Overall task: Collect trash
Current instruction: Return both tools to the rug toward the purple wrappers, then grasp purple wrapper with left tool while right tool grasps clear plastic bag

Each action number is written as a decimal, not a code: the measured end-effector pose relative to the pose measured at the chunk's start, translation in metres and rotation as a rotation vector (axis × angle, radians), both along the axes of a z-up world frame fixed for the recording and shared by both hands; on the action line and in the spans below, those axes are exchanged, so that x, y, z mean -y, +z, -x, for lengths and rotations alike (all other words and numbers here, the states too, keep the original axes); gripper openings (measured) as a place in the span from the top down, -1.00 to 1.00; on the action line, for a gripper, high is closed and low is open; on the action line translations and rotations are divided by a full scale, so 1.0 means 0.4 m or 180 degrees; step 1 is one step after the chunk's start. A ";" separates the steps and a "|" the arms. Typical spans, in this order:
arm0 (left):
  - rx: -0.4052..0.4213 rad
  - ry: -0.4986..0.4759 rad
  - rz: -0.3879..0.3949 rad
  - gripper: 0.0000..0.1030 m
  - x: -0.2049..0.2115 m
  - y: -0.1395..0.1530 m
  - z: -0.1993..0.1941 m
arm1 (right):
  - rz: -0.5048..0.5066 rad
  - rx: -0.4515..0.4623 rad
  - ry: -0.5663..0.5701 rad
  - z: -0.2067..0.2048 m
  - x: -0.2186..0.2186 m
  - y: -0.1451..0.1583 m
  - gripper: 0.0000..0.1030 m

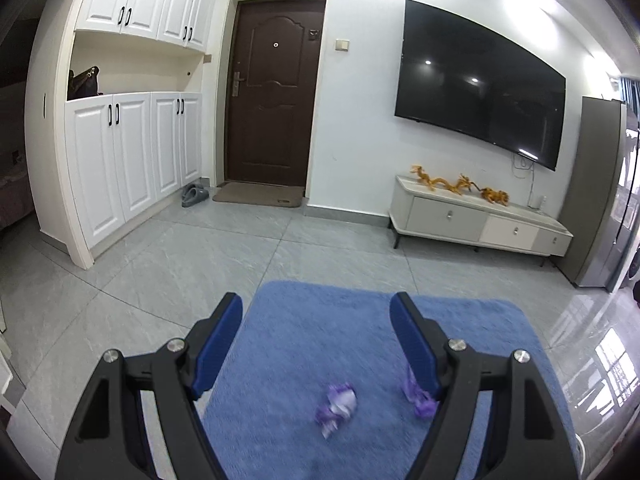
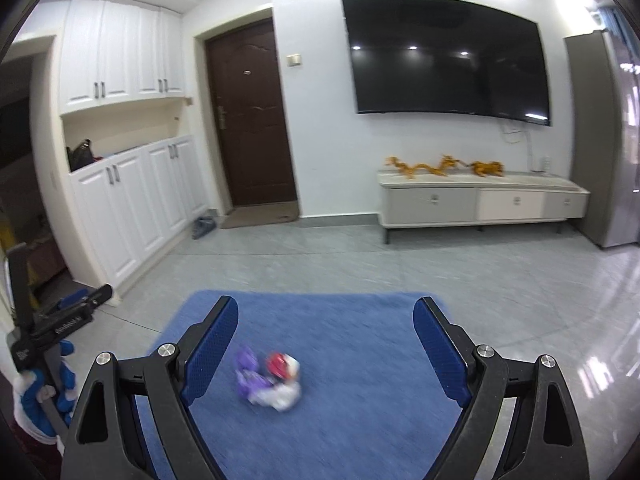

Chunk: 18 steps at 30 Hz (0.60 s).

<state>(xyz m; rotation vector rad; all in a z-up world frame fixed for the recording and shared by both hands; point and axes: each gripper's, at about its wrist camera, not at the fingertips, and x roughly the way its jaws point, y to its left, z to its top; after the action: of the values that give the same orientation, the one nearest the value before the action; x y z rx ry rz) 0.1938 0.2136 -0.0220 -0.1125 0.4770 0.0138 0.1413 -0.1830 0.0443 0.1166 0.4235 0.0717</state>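
Observation:
A blue rug [image 1: 320, 340] lies on the grey tile floor. In the left wrist view a crumpled purple-and-white wrapper [image 1: 337, 407] lies on it, with a second purple scrap [image 1: 416, 394] partly hidden behind my right finger. My left gripper [image 1: 316, 308] is open and empty above the rug. In the right wrist view a blurred clump of purple, white and red wrappers [image 2: 270, 378] lies on the rug [image 2: 340, 320]. My right gripper [image 2: 326, 312] is open and empty above it. The other gripper's black frame [image 2: 60, 320] shows at the left edge.
White cabinets [image 1: 132, 160] stand at the left, with a dark brown door [image 1: 272, 92], doormat [image 1: 258, 196] and grey slippers [image 1: 194, 194]. A wall TV [image 1: 480, 80] hangs over a low white console [image 1: 480, 220] bearing orange dragon figures [image 1: 460, 186]. A grey fridge [image 1: 596, 200] stands at the right.

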 end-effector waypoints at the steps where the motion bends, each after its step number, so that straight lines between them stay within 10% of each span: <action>1: -0.0041 -0.0006 0.0012 -0.46 -0.004 -0.009 -0.017 | -0.0040 -0.0014 0.0061 -0.023 -0.007 -0.006 -0.68; 18: -0.1114 -0.0487 0.0116 -0.36 0.075 -0.413 -0.180 | -0.0507 -0.1271 0.0404 -0.308 -0.110 -0.456 -0.18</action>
<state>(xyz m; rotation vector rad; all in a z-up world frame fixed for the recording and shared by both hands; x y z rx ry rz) 0.2660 0.1837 -0.1873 -0.1094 0.8348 -0.1271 0.2645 -0.1389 -0.1380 0.2631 0.8242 0.2090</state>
